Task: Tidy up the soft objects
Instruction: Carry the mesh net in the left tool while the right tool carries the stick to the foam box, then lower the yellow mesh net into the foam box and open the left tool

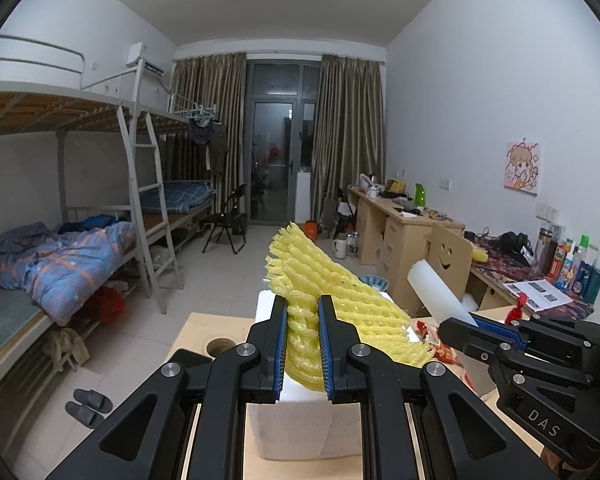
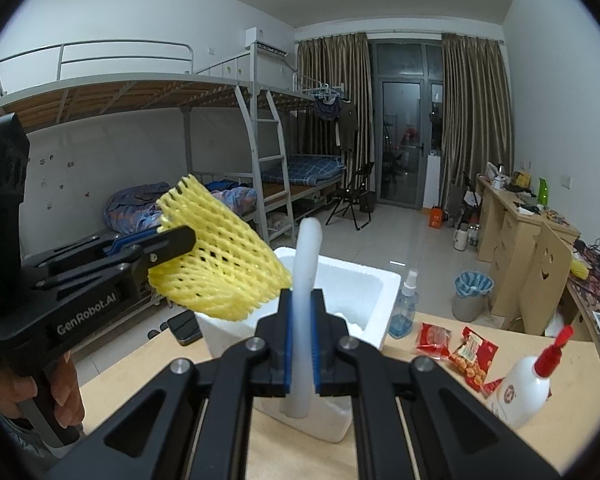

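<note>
L claw (image 1: 303, 340): pinching yellow net (image 1: 340, 292), pads pressing on its near end; net is sticking out fwd and fanning right, held up in the air over the box (image 1: 300, 412)
R claw (image 2: 302, 344): pinching white foam (image 2: 306, 280) w/ both pads; foam is standing upright btw the fingers, top end curling over, hanging above the box
Net, R cam: sitting left of the foam, near it, can't tell if touching; L claw is gripping it from the left edge
Foam, L cam: showing at right as a pale tilted sheet, poking up-left out of the R claw
Box: white styrofoam, open top, resting on the bench (image 2: 400, 364) under both claws; inside is looking mostly bare, white bits at the far wall
Bench, right side: red snack packs (image 2: 470, 356) lying flat just beside each other; white bottle (image 2: 524, 388) w/ red cap leaning near the edge; blue spray bottle (image 2: 404, 304) standing just beside the box's right wall
Hand (image 2: 40, 392): gripping the L claw's handle at lower left of R cam
Bench, L cam: round hole (image 1: 221, 346) showing left of the box
Room: bunk beds (image 2: 180, 96) along left wall, curtains at the far end, desks along the right wall
</note>
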Tool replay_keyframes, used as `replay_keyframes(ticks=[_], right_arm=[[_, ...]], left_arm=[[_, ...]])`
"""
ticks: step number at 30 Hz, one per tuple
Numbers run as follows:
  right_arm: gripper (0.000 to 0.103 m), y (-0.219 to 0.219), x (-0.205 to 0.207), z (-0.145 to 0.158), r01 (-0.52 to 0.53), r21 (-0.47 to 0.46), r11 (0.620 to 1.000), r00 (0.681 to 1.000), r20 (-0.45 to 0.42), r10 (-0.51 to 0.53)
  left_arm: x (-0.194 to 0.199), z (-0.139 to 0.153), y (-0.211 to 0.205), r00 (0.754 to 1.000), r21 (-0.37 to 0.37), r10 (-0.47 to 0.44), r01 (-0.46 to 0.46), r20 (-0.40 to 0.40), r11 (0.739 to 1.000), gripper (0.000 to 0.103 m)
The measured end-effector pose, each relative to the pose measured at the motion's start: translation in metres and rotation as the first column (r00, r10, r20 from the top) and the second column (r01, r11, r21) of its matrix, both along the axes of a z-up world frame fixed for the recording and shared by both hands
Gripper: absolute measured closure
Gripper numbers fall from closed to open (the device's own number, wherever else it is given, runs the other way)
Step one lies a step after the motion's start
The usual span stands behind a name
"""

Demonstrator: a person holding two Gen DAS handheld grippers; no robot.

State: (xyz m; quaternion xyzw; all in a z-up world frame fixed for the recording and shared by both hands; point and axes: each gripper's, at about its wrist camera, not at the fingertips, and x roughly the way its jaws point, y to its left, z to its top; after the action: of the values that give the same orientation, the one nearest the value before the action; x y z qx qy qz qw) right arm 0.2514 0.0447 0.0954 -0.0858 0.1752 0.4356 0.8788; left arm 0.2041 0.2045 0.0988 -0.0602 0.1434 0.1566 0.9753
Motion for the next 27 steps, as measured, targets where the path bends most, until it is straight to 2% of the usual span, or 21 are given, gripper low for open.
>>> replay_keyframes(ticks=[12,17,27], right_arm=[[0.093,0.015,0.035,0.001,0.006,0.005,1.0,1.0,-0.028,-0.006],[0.093,0.016,0.042,-0.004,0.012,0.01,1.0,0.999,-0.044,-0.012],[0.093,0.019,0.042,-0.007,0.012,-0.013,1.0,0.999,-0.044,-0.012]], left_arm=[[0.049,0.001,0.006,0.999,-0.01,-0.014,0.013,-0.031,1.0,0.087],[0.066,-0.013,0.011,0.998,-0.025,-0.022,0.02,-0.065,0.999,0.087],[0.076,-0.023,0.009,0.995,-0.016,-0.028,0.026,-0.095,1.0,0.087]])
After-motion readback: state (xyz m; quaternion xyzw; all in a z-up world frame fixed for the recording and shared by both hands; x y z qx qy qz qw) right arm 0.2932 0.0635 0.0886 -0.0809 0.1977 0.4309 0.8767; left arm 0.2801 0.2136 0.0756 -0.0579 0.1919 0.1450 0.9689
